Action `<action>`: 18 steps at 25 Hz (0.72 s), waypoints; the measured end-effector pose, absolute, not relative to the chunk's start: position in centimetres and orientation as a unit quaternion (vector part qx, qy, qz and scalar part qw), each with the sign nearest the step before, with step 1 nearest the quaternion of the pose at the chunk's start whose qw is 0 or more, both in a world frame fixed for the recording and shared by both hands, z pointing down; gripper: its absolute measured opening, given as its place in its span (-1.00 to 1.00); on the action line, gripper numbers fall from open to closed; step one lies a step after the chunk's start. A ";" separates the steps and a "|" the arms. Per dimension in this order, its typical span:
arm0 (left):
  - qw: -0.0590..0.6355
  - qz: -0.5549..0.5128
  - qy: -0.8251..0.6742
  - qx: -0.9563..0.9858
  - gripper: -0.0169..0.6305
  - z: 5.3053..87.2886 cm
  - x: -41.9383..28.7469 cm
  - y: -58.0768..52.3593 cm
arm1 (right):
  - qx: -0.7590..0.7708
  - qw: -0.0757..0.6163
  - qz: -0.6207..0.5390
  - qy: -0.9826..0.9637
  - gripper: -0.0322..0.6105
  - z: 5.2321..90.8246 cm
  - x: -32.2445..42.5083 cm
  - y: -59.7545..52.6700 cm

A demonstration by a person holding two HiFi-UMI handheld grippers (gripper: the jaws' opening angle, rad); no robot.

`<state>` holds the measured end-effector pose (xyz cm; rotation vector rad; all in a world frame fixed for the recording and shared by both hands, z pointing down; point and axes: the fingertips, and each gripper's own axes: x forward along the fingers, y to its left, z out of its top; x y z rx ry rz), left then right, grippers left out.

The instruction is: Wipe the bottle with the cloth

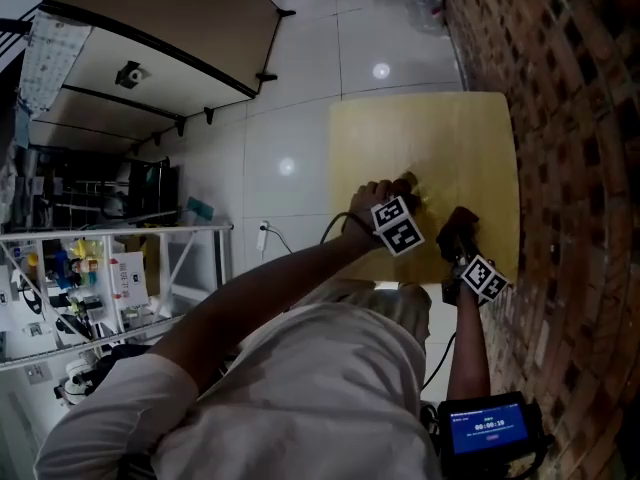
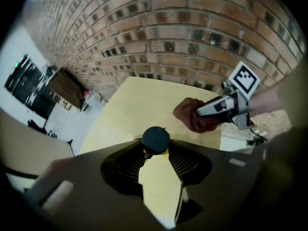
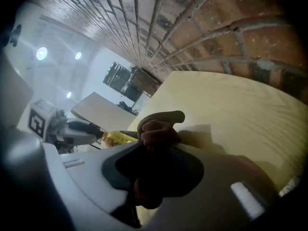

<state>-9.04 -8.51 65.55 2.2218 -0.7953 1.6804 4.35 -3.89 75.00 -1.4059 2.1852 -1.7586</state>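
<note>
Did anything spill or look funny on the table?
Nothing stands out. The left gripper holds the closed bottle, the right gripper holds the bunched brown cloth, and the table shows no spill.

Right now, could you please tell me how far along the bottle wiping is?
Done: the left tool grips the dark-capped yellow bottle, and the right tool grips the brown cloth. In hand: cloth held near the bottle, not touching. Remaining: the wiping itself.
</note>
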 end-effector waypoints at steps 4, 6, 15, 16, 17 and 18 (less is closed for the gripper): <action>0.162 0.551 -0.308 0.758 -0.39 65.4 -8.8 -8.6 | -0.455 0.001 -0.560 0.693 -0.62 74.7 5.6 -0.7; 0.138 0.552 -0.294 0.767 -0.34 65.2 -8.4 -8.3 | -0.458 0.013 -0.567 0.684 -0.62 74.1 5.9 0.3; -0.041 0.540 -0.201 0.816 -0.22 61.1 -8.4 -7.1 | -0.448 0.068 -0.565 0.690 -0.62 69.7 5.6 1.5; -0.055 0.541 -0.188 0.818 -0.22 60.6 -8.2 -7.0 | -0.446 0.064 -0.562 0.694 -0.62 69.5 5.7 1.6; -0.071 0.547 -0.173 0.816 -0.22 60.3 -8.1 -7.0 | -0.444 0.058 -0.558 0.699 -0.62 69.5 5.7 1.6; -0.089 0.555 -0.156 0.812 -0.21 60.4 -8.1 -7.1 | -0.443 0.053 -0.555 0.702 -0.62 69.5 5.8 1.6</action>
